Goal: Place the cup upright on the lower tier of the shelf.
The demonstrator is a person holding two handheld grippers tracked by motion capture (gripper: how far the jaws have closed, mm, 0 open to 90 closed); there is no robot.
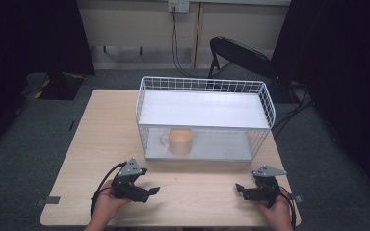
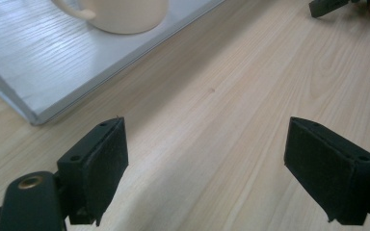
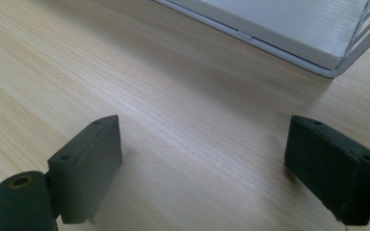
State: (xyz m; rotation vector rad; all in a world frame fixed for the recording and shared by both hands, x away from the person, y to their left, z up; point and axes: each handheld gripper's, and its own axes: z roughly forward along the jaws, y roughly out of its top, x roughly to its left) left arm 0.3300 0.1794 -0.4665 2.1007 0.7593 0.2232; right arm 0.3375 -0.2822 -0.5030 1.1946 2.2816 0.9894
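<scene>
Light wood desk (image 1: pixel 111 139) over grey carpet, dark curtains on both sides. The mug (image 1: pixel 179 140) I'm working with sits on the lower shelf of the white wire rack (image 1: pixel 204 86), handle pointing left. My left tool (image 1: pixel 150 192) hovers near the front edge, jaws wide apart and holding nothing. My right tool (image 1: pixel 240 189) is the same on the other side, spread open over bare wood.

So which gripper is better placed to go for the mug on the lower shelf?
Probably the left. The left gripper sits open on the table almost straight below the beige mug, which stands left of centre on the wire rack's lower shelf. The right gripper, also open, is farther off.
</scene>
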